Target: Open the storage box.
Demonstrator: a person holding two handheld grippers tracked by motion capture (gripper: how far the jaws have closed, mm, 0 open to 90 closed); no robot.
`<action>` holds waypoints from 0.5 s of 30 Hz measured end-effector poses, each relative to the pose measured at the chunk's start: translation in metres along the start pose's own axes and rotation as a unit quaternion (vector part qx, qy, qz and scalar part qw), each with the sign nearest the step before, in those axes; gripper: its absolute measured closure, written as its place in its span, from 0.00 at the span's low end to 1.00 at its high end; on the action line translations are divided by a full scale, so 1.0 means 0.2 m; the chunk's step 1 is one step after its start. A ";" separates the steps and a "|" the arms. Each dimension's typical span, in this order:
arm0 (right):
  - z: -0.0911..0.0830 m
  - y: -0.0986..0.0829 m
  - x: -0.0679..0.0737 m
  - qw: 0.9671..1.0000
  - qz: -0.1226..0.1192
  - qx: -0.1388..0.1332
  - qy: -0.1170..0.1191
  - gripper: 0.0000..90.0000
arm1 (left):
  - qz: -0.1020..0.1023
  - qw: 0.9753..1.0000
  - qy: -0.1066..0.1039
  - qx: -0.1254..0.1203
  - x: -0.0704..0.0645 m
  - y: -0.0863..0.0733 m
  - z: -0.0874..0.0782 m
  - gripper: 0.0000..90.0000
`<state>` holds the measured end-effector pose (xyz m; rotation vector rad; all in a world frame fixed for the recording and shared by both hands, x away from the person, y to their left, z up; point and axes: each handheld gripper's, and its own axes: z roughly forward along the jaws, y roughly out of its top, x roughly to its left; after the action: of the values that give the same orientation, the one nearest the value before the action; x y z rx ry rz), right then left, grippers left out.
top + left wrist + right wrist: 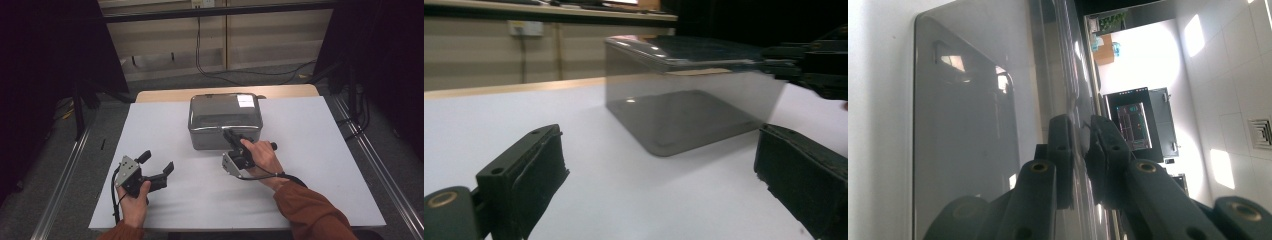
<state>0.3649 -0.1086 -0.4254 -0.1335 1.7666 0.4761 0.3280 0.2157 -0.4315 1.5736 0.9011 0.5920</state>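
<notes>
Two tools on white desk (310,190): left tool (159,165) near edge, jaws wide, empty. Right tool (231,134) pinched narrow on lid rim of steel lidded tin (225,120), mid-desk toward back. Polished metal: likely stiff, slick, light if empty; rim lip looks best hold.

Here's the bench (310,165), a broad white top with a strip of bare pale wood (280,91) showing along its far edge. One thing sits directly on it: a shiny metal box (225,120) with a lid, set toward the far side, about midway across and just short of that wooden strip. From the left gripper view the box (684,105) stands flat on the white surface (624,200), its polished side mirroring the bench. Grey floor (60,150) surrounds the bench.
</notes>
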 end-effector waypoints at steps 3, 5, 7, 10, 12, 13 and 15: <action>0.00 0.00 0.00 1.000 -0.002 -0.002 -0.002 0.90 | 0.002 1.000 -0.010 -0.002 0.00 0.01 0.00 0.06; 0.00 0.00 -0.01 1.000 -0.002 -0.002 -0.004 0.90 | 0.002 1.000 -0.010 -0.002 0.00 0.00 0.01 0.05; 0.00 0.00 -0.02 1.000 0.003 -0.003 -0.006 0.90 | 0.006 1.000 -0.009 0.002 0.00 0.00 0.02 0.04; 0.00 0.00 -0.02 1.000 0.004 -0.003 -0.007 0.90 | 0.004 1.000 -0.009 0.005 0.00 0.00 0.04 0.03; 0.00 0.00 -0.02 1.000 0.005 -0.003 -0.007 0.90 | -0.001 1.000 -0.015 0.003 0.00 0.00 0.05 0.03; 0.00 0.00 -0.03 1.000 0.004 -0.005 -0.009 0.90 | 0.001 1.000 -0.016 0.005 0.01 0.00 0.05 0.03; 0.00 0.00 -0.03 1.000 0.005 -0.005 -0.010 0.90 | -0.001 1.000 -0.024 0.005 0.01 0.01 0.06 0.02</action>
<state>0.3657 -0.1093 -0.4196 -0.1259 1.7473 0.4922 0.3381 0.2099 -0.4324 1.5905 0.8700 0.5464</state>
